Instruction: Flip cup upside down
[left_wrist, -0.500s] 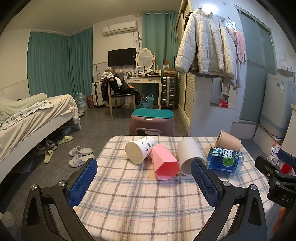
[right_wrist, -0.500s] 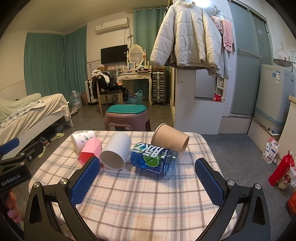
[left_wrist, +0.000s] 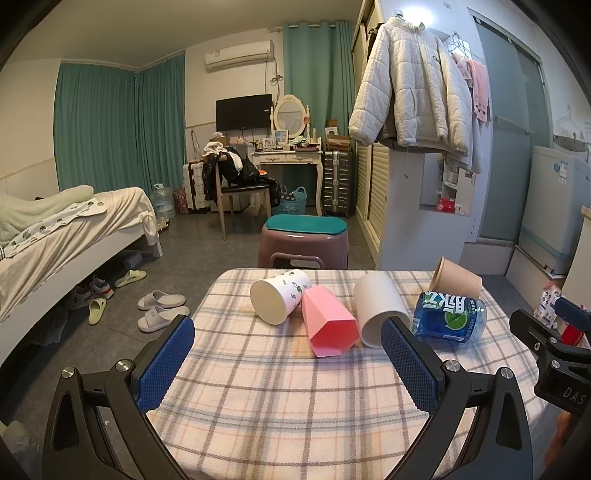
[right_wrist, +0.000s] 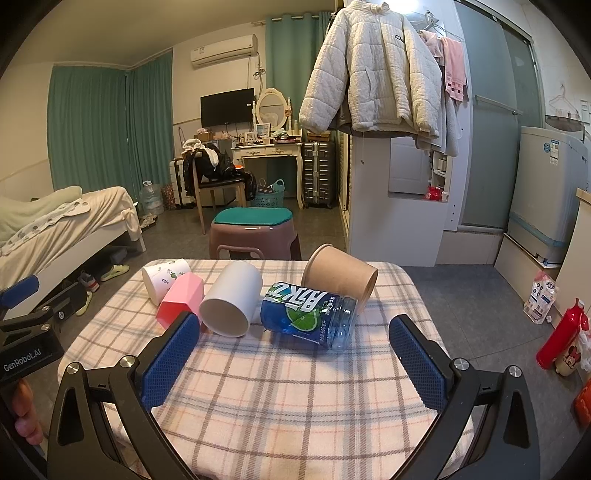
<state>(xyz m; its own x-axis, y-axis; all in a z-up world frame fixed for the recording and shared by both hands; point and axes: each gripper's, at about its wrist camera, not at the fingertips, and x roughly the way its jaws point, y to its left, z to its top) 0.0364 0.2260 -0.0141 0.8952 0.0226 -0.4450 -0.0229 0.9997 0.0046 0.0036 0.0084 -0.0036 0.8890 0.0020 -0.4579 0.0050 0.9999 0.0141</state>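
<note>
Several cups lie on their sides in a row on the plaid tablecloth (left_wrist: 280, 398): a white cup with a leaf print (left_wrist: 277, 300), a pink faceted cup (left_wrist: 328, 321), a plain white cup (left_wrist: 378, 308), a cut blue bottle cup (left_wrist: 448, 316) and a brown paper cup (left_wrist: 456, 282). They show in the right wrist view too: leaf-print (right_wrist: 164, 278), pink (right_wrist: 181, 301), white (right_wrist: 231, 301), blue (right_wrist: 308, 315), brown (right_wrist: 340, 277). My left gripper (left_wrist: 288, 363) is open and empty, short of the cups. My right gripper (right_wrist: 293, 360) is open and empty, short of the blue cup.
A purple stool with a teal cushion (left_wrist: 304, 240) stands just beyond the table's far edge. A bed (left_wrist: 70, 229) is at the left with slippers (left_wrist: 159, 308) on the floor. A white cabinet (left_wrist: 417, 206) and a washing machine (left_wrist: 554, 206) are at the right.
Both views have shifted very slightly; the cups have not moved and both grippers stay open.
</note>
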